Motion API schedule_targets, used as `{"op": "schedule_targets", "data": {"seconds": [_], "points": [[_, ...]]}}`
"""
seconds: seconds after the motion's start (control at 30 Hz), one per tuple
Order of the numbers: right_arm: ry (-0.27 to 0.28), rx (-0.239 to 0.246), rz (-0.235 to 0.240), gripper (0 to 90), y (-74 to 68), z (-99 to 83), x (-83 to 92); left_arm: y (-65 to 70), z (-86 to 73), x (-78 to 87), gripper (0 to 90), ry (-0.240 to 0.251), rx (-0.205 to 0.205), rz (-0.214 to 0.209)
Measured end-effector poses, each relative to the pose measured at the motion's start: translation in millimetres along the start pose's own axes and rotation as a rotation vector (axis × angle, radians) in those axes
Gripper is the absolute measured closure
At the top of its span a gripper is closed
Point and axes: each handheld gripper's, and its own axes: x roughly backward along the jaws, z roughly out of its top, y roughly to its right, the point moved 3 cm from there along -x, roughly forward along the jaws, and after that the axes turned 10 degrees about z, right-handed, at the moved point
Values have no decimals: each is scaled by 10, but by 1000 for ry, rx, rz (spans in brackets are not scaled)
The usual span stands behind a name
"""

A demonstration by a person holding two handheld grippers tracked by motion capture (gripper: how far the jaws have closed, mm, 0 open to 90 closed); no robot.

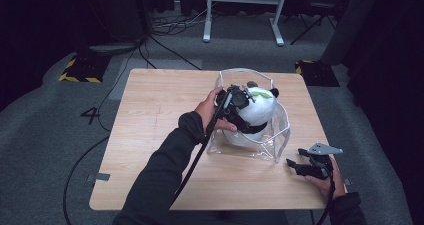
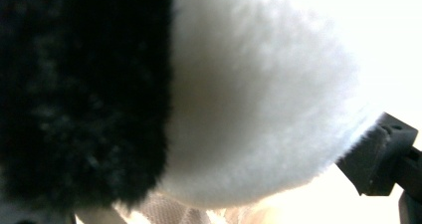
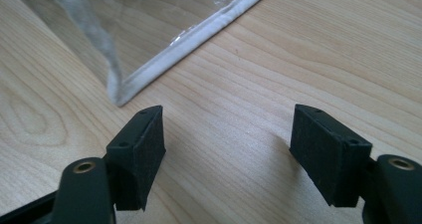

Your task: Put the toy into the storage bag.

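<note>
Pressing into a plush panda (image 1: 257,114) that sits inside a clear bag (image 1: 280,135) on the table (image 1: 150,135), the left gripper (image 1: 235,105) pinches its fur — likely to seat or lift it — while the right gripper (image 3: 229,149), jaws spread, rests nearby beside the bag's corner.

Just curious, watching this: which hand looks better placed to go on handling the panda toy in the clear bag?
The left. Its gripper is right at the panda toy inside the clear bag, with fur up against its camera. The right gripper rests open on the table, apart from the bag.
</note>
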Motion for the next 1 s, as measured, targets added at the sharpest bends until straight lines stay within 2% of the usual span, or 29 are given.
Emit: {"op": "schedule_targets", "data": {"seconds": [0.13,0.2,0.23,0.27,0.37,0.5,0.57,0.67,0.73,0.8,0.93,0.97,1.0], "points": [[2,-1,-2,299,2,0,1,-23,17,34,132,-23,-3,-4],[2,-1,-1,299,2,0,2,-31,27,23,132,-20,25,-7],[2,-1,-2,299,2,0,1,-31,27,23,132,-20,25,-7],[1,-1,-2,299,1,0,0,-14,29,-19,129,-33,46,-21],[2,-1,-3,299,1,0,1,36,27,-85,131,-38,50,-12],[2,-1,-3,299,1,0,1,41,19,-70,145,-40,33,-5],[1,0,-2,299,0,0,1,21,-4,-42,148,-59,33,-10],[2,-1,-1,299,0,0,1,-19,-24,5,152,-89,-3,-17],[2,-1,-1,299,1,0,1,-30,-21,31,156,-100,6,-34],[2,-1,-3,299,1,0,1,-54,-9,72,160,-117,-4,-39],[1,-1,-3,299,1,0,0,-93,5,143,171,-141,-14,-21],[1,-1,-2,299,1,0,0,-100,15,187,173,-177,-45,9],[1,-1,-2,300,1,0,0,-94,25,214,176,-188,-58,23]]}}
